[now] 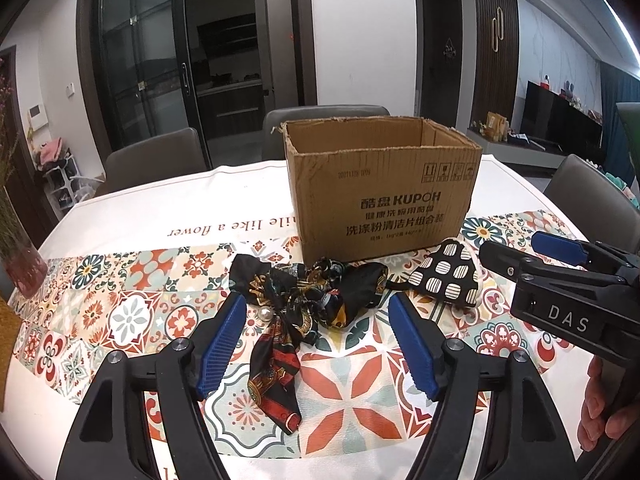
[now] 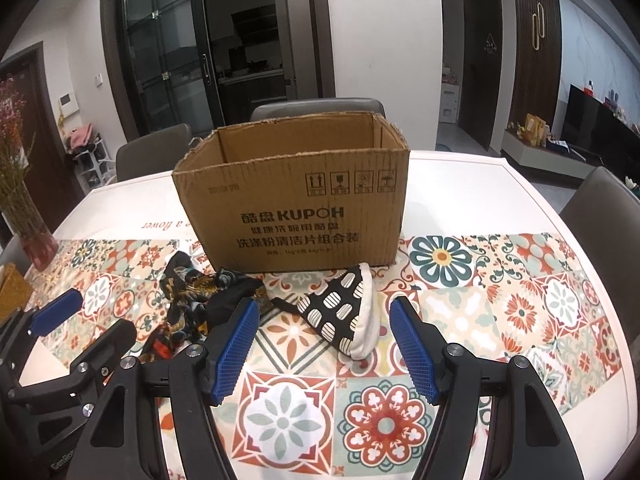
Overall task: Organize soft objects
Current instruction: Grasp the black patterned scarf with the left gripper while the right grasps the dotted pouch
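Left gripper (image 1: pixel 316 344) spread wide, empty, around patterned scarf (image 1: pixel 304 300) at frame centre. Right gripper (image 2: pixel 324 344) likewise released, framing dotted pouch (image 2: pixel 344 308) below cardboard box (image 2: pixel 292 208) at centre.

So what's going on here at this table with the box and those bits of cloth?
A person holds a gripper in each hand. Both are open and hold nothing. The left gripper faces the dark patterned scarf; the right gripper faces the black-and-white pouch. Both soft items lie on the tablecloth in front of the open cardboard box.
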`<state>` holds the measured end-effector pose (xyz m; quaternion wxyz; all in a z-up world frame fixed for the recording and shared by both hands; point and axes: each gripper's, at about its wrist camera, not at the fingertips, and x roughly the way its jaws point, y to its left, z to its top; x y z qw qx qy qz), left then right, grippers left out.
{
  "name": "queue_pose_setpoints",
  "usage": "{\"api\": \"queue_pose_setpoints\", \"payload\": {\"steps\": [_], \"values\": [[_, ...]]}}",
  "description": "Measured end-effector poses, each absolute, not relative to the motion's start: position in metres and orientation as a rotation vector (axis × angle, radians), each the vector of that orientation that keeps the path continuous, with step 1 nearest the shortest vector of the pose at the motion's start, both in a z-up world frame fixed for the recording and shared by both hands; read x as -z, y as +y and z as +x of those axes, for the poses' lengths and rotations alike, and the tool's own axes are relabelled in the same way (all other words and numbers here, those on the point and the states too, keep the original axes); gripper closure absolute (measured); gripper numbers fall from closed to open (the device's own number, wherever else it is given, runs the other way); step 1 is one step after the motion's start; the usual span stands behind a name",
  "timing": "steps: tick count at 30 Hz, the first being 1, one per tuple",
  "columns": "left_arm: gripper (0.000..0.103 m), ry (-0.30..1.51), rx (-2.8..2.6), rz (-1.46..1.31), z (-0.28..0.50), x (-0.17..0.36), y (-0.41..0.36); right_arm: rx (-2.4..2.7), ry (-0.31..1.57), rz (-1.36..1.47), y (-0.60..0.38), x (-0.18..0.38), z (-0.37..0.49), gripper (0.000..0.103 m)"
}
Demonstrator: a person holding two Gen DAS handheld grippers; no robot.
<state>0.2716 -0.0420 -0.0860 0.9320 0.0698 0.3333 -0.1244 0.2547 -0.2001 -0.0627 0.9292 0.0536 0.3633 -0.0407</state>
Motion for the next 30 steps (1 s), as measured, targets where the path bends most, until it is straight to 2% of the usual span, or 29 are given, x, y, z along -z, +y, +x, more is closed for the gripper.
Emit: {"api": "queue_pose_setpoints", "payload": {"steps": [30], "values": [[0.022, 0.783, 0.264, 0.122, 0.33, 0.148, -0.053, 0.115, 0.84, 0.119, -0.212, 0.116, 0.304, 0.034]]}}
